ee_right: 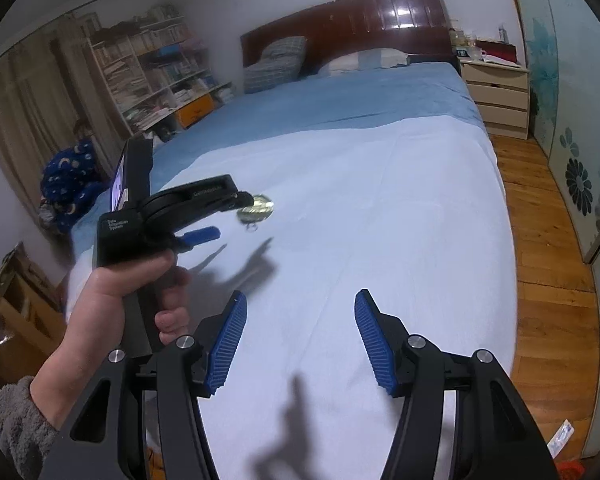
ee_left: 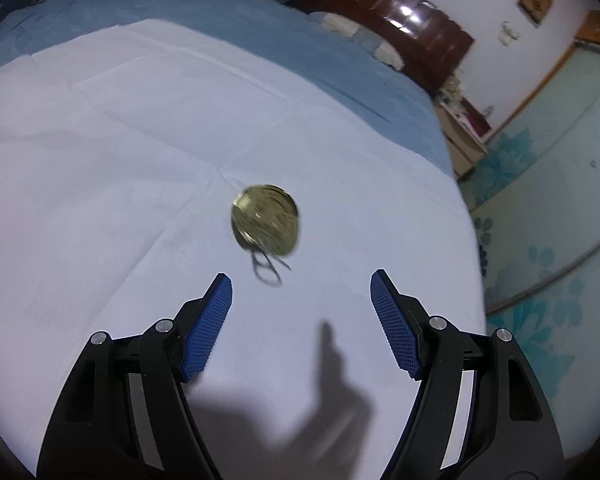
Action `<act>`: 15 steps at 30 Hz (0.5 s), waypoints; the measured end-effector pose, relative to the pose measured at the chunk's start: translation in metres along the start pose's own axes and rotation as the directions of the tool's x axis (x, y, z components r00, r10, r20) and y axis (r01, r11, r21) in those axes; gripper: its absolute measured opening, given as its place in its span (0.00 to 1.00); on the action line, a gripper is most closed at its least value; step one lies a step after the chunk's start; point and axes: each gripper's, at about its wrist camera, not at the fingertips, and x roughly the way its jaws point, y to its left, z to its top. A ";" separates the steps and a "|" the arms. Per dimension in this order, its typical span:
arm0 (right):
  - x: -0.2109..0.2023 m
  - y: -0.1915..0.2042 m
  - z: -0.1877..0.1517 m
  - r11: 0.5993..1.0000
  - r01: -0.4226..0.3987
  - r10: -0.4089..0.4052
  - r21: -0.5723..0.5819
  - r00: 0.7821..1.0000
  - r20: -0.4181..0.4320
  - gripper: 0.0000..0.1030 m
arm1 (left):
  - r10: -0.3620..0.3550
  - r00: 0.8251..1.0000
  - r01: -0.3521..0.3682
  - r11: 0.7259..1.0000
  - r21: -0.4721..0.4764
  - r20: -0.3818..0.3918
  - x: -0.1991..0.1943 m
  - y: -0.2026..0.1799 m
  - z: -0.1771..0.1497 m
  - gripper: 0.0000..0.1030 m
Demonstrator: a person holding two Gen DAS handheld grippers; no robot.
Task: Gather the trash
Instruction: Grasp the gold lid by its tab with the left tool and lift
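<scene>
Round gold-coloured piece of trash (ee_left: 265,219), blurred, maybe a lid or foil disc with a thin wire loop (ee_left: 267,270) at its near edge, lies on the white sheet (ee_left: 100,200) spread over the blue bed (ee_left: 240,24). My left gripper (ee_left: 301,286) hovers just short of it, jaws spread wide, gripping nothing. From the right wrist view, my left hand (ee_right: 112,296) holds that tool beside the disc. My right gripper (ee_right: 300,304) hangs well back, also spread and empty. I judge this the approach step; next I need to drop the left fingers either side of the disc and close. No bin visible.
</scene>
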 end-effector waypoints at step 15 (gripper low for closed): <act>0.102 -0.024 0.039 0.996 -0.052 0.053 0.072 0.998 -0.018 0.56 | -0.015 0.994 0.006 0.996 -0.086 -0.105 0.028 0.029 0.007 0.06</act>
